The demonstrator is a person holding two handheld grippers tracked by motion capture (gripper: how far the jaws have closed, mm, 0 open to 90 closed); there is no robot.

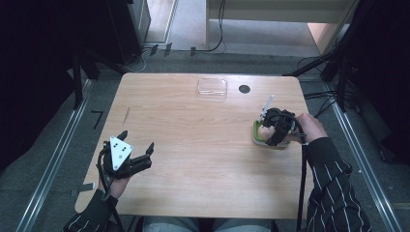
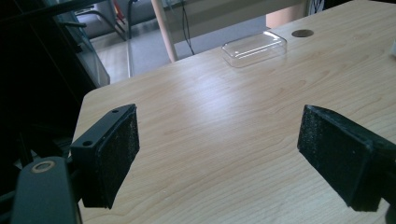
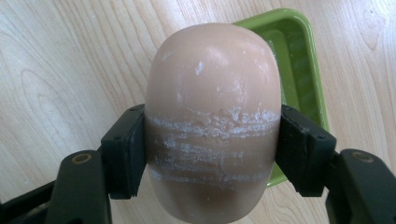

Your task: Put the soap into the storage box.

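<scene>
The right gripper (image 3: 212,154) held a soap bar (image 3: 214,116) between its fingers above a green dish (image 3: 299,60); the left gripper (image 2: 219,154) stood wide over the tabletop (image 1: 193,135).

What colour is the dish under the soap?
Bright green dish, seen best in the right gripper view behind the peach soap.

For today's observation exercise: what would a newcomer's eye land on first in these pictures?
First, the pinkish soap bar clamped in the right gripper just above the green dish at the table's right side. Next, the left gripper hanging open near the front-left edge, and the clear lid at the far edge.
</scene>
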